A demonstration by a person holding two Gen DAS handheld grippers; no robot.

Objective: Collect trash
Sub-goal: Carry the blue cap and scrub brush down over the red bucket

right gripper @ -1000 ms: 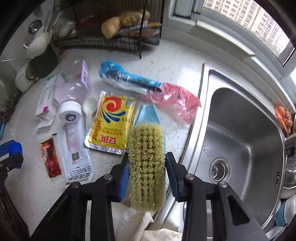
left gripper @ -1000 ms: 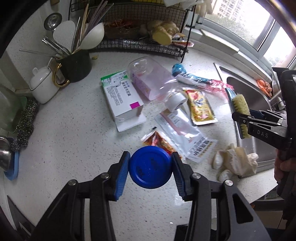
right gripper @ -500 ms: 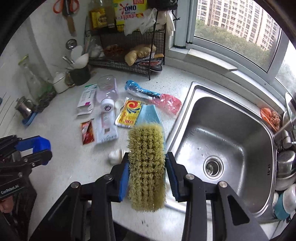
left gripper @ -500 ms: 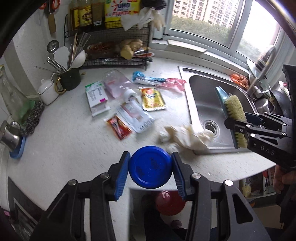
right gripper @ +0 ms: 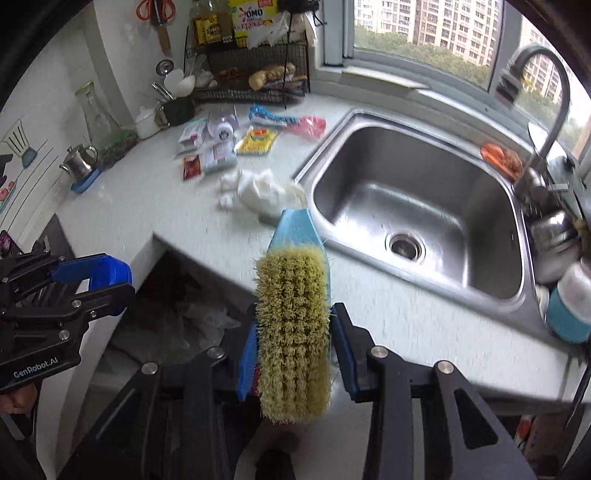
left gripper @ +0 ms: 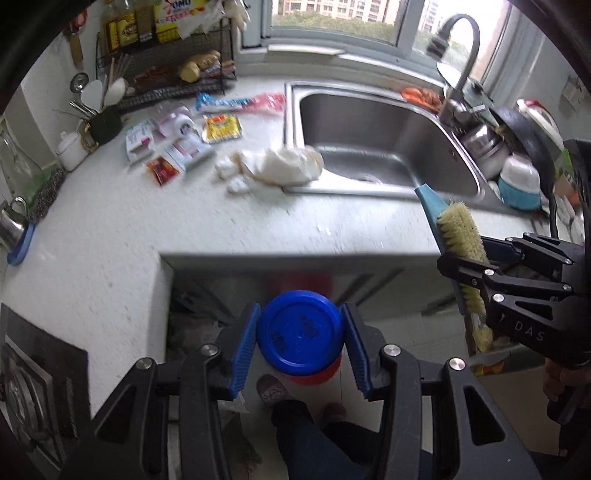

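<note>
The round blue plastic lid (left gripper: 300, 332) is being gripped at its rim between the blue pads of the left gripper (left gripper: 300, 341), whose jaws are standing partly apart at the lid's width. A red bin (left gripper: 314, 374) on the floor is being partly covered by the lid directly below it. "GenRobot.AI" is being shown on the left gripper's body in the right wrist view. The yellow-bristled scrubbing brush with a light blue back (right gripper: 293, 328) is being clamped across its width by the right gripper (right gripper: 295, 349), bristles facing the camera; "DAS" is being shown on that gripper in the left wrist view. Both grippers are being held out past the front edge of the white speckled countertop (left gripper: 110, 236), over open floor. Farther in, a crumpled white cloth (left gripper: 280, 166) is being left at the steel sink's (right gripper: 461, 295) near left corner. Beyond it, wrappers are being left scattered: a yellow sachet (right gripper: 257, 141), a red sachet (right gripper: 191, 167), a white box (left gripper: 139, 142). On the black wire rack (right gripper: 255, 79), "OMO" is being displayed on a yellow box (right gripper: 254, 16).
</note>
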